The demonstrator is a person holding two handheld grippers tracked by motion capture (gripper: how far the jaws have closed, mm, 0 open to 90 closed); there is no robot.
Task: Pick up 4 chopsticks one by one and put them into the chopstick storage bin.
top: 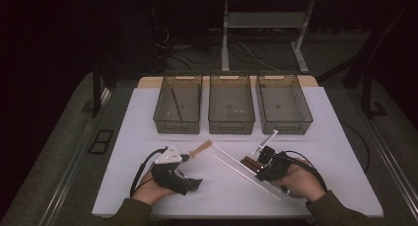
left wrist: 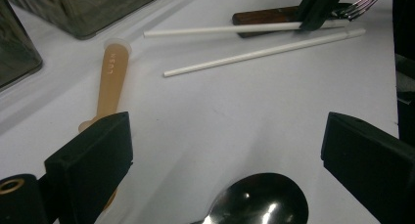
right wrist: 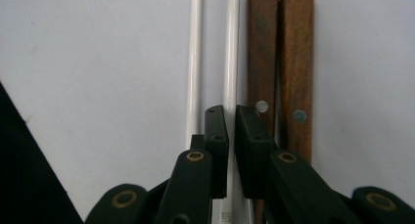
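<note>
Right claw (right wrist: 231, 131) pinches white chopstick (right wrist: 231, 48) beside wooden handles (right wrist: 279, 53).

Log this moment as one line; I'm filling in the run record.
right gripper: shut on white chopstick | left gripper: open above spoon | second chopstick, wooden handles: on table

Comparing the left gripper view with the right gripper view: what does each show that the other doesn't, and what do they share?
Left gripper view, not the right one: a spoon bowl, a tan handle, a bin, fork tines and the left gripper, jaws wide open. Right gripper view, not the left one: rivets in the wooden handles. Both: those handles, the loose stick, and the right gripper shut on the other stick.
</note>
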